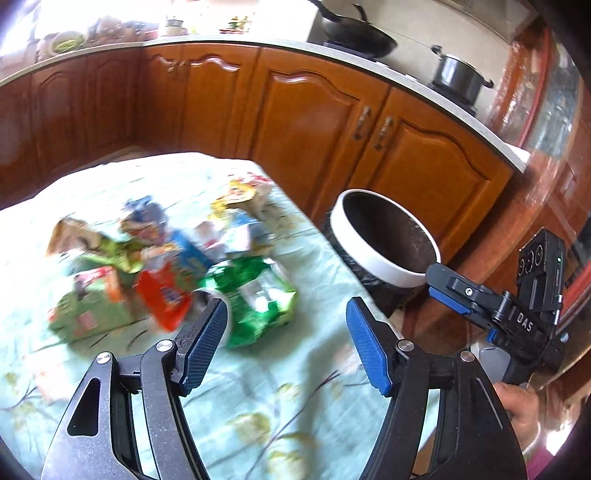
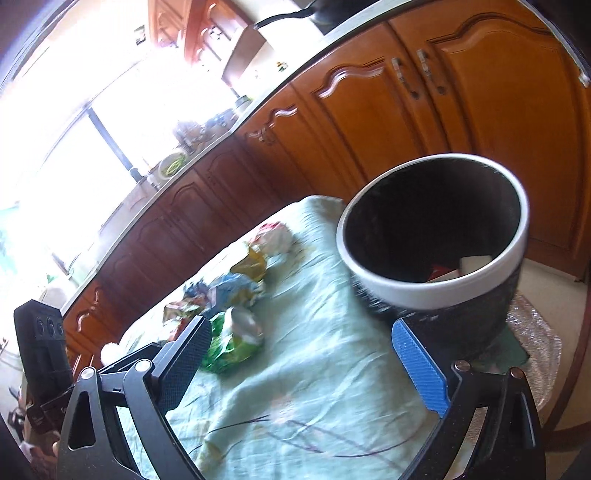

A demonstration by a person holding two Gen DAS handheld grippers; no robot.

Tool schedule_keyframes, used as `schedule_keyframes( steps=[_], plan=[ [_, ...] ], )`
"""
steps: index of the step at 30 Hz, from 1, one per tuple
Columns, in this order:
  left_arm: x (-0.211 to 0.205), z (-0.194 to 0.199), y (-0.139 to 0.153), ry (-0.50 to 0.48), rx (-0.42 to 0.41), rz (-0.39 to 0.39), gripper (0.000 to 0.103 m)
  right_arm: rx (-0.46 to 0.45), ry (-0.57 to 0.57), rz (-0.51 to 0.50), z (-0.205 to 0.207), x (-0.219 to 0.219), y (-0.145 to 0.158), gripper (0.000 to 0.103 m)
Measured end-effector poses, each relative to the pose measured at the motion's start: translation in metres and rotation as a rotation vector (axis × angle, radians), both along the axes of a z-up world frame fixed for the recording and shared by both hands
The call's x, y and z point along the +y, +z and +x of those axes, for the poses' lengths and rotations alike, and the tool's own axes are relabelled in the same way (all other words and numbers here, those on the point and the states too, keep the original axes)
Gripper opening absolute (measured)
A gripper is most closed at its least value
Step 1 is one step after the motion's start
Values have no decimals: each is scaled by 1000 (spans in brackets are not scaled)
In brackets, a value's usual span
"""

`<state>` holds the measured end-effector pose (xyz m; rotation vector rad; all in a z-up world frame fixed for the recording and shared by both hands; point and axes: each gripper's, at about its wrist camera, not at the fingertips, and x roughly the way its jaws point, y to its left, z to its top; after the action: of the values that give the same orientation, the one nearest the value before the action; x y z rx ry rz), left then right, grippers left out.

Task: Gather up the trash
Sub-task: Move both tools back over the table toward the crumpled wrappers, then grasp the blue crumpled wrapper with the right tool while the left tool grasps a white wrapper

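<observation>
A pile of crumpled wrappers (image 1: pixel 159 258) lies on the table's pale green flowered cloth (image 1: pixel 295 406), blurred by motion. A green bag (image 1: pixel 255 299) and a red packet (image 1: pixel 162 299) are the nearest pieces. My left gripper (image 1: pixel 288 343) hovers open just short of the green bag, nothing between its blue pads. A round bin (image 2: pixel 432 236) with a white rim and black liner stands off the table's right edge, with a white piece (image 2: pixel 476 264) and something red inside. My right gripper (image 2: pixel 303 365) is open and empty over the cloth, its right finger close to the bin's wall.
Brown wooden cabinets (image 1: pixel 314 122) run behind the table under a pale countertop with a wok (image 1: pixel 354 33) and a pot (image 1: pixel 458 77). The bin (image 1: pixel 384 236) rests on a shiny round stand (image 2: pixel 535 343). A hand (image 1: pixel 517 406) holds the right tool. Bright window at left.
</observation>
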<state>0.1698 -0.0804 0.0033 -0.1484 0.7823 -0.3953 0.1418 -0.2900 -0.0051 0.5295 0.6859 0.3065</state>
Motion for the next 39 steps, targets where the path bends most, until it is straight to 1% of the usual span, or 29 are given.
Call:
schedule_keyframes(
  steps=[6, 11, 15, 22, 28, 31, 34, 37, 39],
  plan=[
    [47, -5, -8, 88, 23, -18, 69, 31, 95, -28, 1, 44, 0, 99],
    [67, -3, -11, 126, 30, -12, 69, 56, 126, -25, 9, 59, 1, 99],
    [78, 3, -12, 138, 35, -6, 69, 58, 151, -10, 20, 67, 2, 99],
    [92, 28, -4, 157, 41, 16, 69, 77, 184, -28, 45, 79, 7, 98],
    [95, 61, 1, 170, 48, 62, 69, 87, 201, -41, 71, 92, 8, 96],
    [94, 81, -1, 170, 72, 81, 69, 102, 217, -43, 87, 99, 5, 92],
    [93, 101, -7, 171, 88, 94, 69, 112, 230, -72, 102, 109, 1, 89],
    [91, 120, -16, 178, 115, 115, 68, 151, 243, -83, 118, 117, -10, 80],
    [88, 129, -21, 174, 128, 128, 63, 176, 250, -80, 126, 119, -18, 70]
  ],
)
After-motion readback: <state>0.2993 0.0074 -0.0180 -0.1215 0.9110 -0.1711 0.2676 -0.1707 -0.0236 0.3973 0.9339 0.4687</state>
